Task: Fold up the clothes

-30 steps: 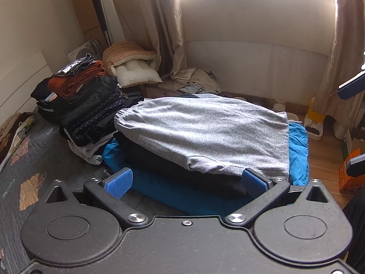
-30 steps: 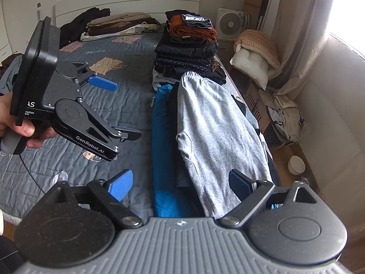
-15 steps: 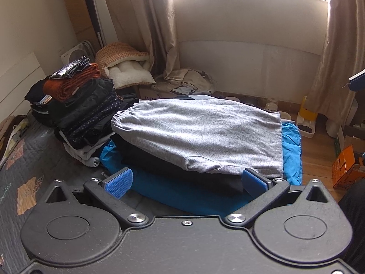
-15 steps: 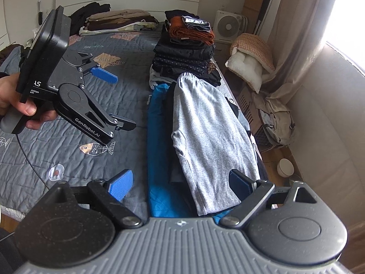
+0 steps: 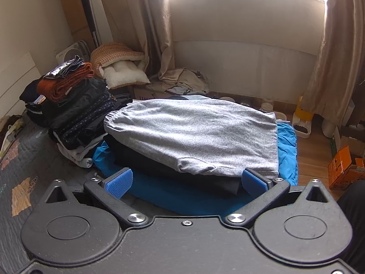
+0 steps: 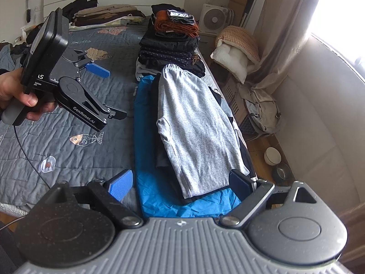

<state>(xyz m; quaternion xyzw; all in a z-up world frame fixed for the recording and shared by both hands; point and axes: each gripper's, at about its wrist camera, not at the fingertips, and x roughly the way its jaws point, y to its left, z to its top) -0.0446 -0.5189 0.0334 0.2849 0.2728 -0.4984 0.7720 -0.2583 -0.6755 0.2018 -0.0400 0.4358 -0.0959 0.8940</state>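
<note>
Grey knit sweatshirt [image 6: 196, 134] is lying folded atop dark garments and a bright blue cloth [image 6: 157, 196] on the quilted grey bed [image 6: 68, 159], just ahead of both tongs. Right tongs [image 6: 182, 182] are hovering spread wide, gripping nothing, sweatshirt hem sitting between the blue pads. Left tongs [image 5: 186, 180] are also gaping empty, aiming at the sweatshirt's side edge. Tall stack of folded dark and orange clothes [image 6: 171, 41] is sitting beyond the sweatshirt.
</note>
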